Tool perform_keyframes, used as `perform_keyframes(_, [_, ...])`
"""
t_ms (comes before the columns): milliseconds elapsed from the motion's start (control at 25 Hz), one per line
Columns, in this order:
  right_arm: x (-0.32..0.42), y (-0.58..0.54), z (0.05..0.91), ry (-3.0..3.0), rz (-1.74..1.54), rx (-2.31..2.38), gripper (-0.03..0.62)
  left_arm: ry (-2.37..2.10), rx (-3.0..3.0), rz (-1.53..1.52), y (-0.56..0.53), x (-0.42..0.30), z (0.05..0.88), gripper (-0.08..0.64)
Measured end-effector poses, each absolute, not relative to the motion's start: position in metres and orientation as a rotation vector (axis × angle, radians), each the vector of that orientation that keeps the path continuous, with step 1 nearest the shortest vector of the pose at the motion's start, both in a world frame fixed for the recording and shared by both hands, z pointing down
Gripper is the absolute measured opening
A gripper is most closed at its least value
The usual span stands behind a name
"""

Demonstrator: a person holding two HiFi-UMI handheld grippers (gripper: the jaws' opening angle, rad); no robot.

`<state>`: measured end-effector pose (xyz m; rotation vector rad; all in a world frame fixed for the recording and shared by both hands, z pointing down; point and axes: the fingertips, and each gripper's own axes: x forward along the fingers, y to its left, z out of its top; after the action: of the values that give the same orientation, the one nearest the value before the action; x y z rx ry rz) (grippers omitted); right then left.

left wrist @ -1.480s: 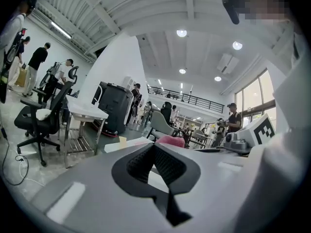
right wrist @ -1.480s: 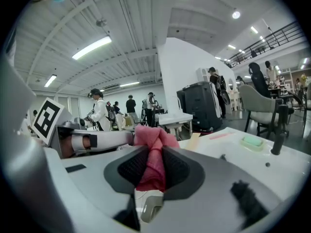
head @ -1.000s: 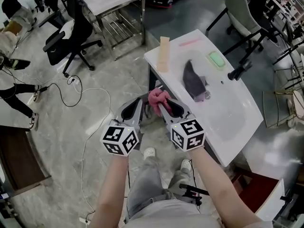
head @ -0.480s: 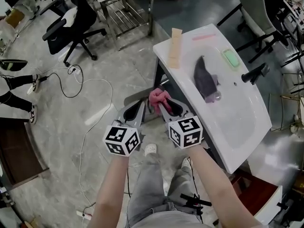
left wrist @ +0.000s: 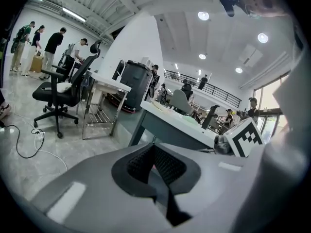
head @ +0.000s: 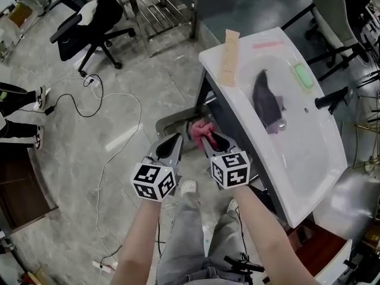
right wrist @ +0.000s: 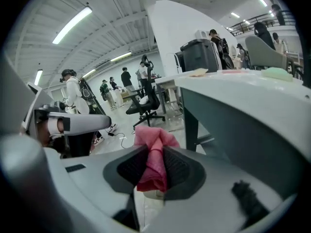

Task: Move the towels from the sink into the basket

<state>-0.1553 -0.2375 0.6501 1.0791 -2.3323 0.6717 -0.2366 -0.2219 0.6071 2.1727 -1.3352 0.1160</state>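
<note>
Gripper on right point(head: 206, 138) clenched on pink towel point(head: 200, 127), left gripper point(head: 176, 138) closed empty, grey towel point(head: 265, 97) in sink point(head: 309, 159).

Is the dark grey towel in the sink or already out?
In the sink. The dark grey cloth towel lies bunched in the basin of the white ceramic sink.

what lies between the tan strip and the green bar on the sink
The dark grey towel, lying in the basin of the sink. Its upper end reaches between the tan strip and the green bar. The head view shows it.
</note>
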Motion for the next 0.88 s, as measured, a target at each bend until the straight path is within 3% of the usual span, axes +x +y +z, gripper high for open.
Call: perform_keyframes(880, [-0.195, -0.263, 0.772, -2.133, 0.713, 0.947, 0.131, -1.326, 2.080, 0.182, -0.232, -0.263, 0.677, 0.003])
